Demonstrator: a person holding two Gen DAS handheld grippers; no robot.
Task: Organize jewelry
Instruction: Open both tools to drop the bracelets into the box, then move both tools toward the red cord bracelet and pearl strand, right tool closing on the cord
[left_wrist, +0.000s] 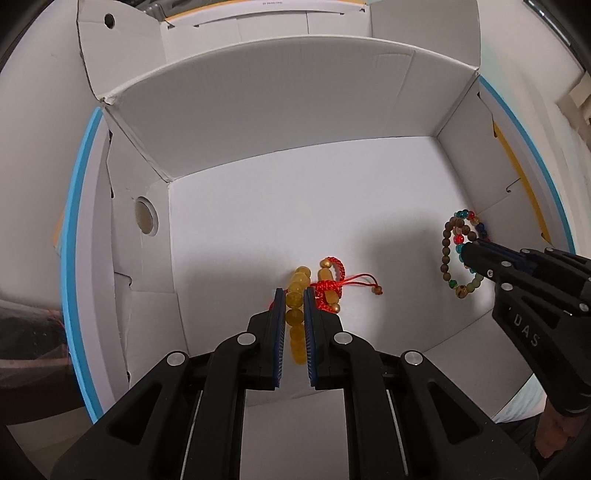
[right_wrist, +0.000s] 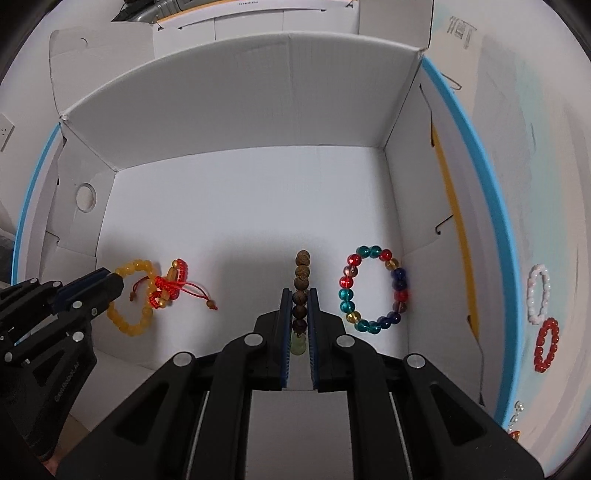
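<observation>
Two tools point down into the white box (right_wrist: 229, 122), both clamped tight. My left tool (left_wrist: 294, 295) pinches the yellow bead bracelet (left_wrist: 295, 321), the red cord bracelet (left_wrist: 330, 280) just right of its tips. My right tool (right_wrist: 299, 295) grips the brown wooden bead bracelet (right_wrist: 301, 291); the multicoloured glass bead bracelet (right_wrist: 373, 288) lies to its right.

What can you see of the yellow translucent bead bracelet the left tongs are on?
The yellow translucent bead bracelet is a closed ring of large, round, amber-like beads, glossy and evenly sized. It sits inside the white cardboard box, low over its floor, gripped edge-on between the shut left tongs, which pinch one side of the ring. A red braided cord bracelet with gold beads overlaps its right side. Whether its far edge touches the floor I cannot tell.
</observation>
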